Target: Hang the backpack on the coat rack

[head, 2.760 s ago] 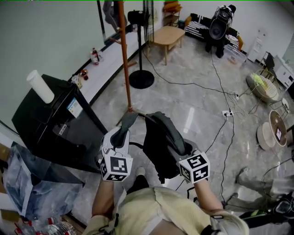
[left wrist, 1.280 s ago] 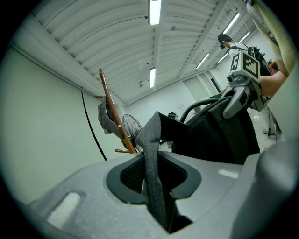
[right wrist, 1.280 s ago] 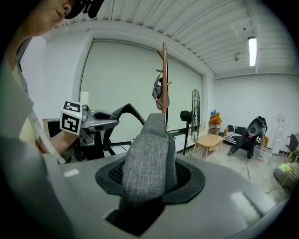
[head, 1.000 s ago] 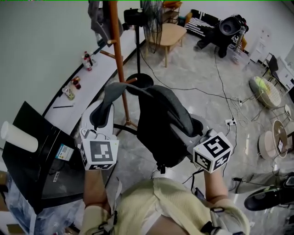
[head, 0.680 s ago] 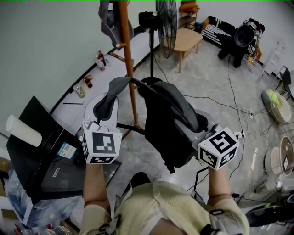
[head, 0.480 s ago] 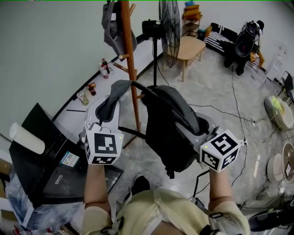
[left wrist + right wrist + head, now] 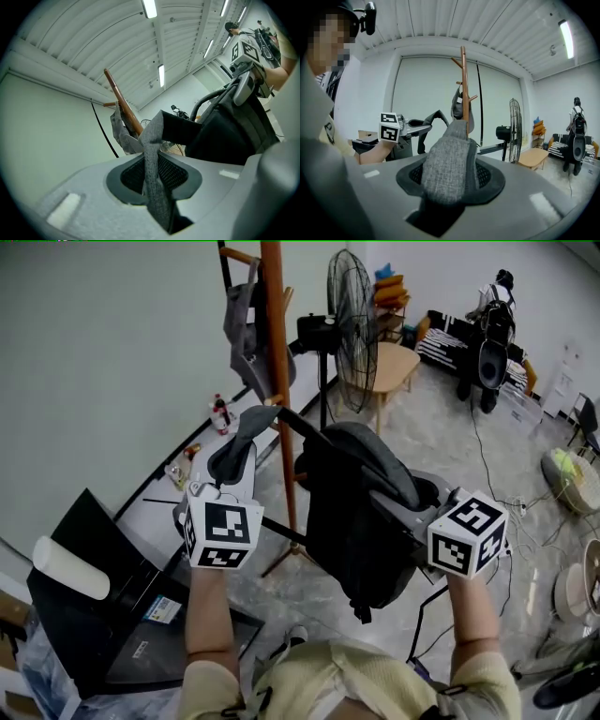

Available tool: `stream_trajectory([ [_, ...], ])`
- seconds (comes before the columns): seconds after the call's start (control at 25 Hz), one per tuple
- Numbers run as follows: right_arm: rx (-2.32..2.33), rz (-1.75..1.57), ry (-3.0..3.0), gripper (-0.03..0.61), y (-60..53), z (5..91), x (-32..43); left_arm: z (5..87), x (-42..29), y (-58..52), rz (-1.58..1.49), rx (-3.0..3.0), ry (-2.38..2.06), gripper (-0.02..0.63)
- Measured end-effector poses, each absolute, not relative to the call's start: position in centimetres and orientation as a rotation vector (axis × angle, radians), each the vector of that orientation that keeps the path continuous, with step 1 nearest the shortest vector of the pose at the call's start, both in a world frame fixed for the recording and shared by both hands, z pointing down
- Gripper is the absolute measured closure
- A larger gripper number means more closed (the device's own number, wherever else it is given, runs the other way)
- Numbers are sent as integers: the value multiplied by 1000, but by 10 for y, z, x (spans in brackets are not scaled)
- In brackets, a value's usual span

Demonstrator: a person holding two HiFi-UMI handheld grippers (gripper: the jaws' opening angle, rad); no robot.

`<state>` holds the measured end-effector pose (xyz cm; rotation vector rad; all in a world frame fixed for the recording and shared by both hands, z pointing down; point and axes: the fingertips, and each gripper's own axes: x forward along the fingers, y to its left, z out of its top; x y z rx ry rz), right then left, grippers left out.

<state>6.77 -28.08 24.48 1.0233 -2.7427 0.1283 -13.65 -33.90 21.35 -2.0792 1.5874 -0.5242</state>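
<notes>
Head view: the backpack hangs in the air between both tools, close in front of the rack and below its upper pegs. The left tool and right tool each pinch a strap. A grey garment already hangs on the rack, so the loop could snag on it, and if the bag swings it might knock the rack over. Left gripper view: the jaws are nearly closed on a thin strap, a narrow hold that could slip under the weight. Right gripper view: the jaws are partly open, clamped on the padded strap. If either side lets go, the bag would probably drop to the floor.
</notes>
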Motion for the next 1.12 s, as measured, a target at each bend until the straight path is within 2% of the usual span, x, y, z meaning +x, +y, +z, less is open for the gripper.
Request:
stream_trajectory([
  [0.4, 1033, 205, -2716, 405, -326, 226, 41, 200, -156, -386, -479, -2070, 1643, 532],
  [1.12, 1265, 216, -2605, 403, -349, 278, 23, 258, -148, -440, -326, -2267, 1602, 531],
])
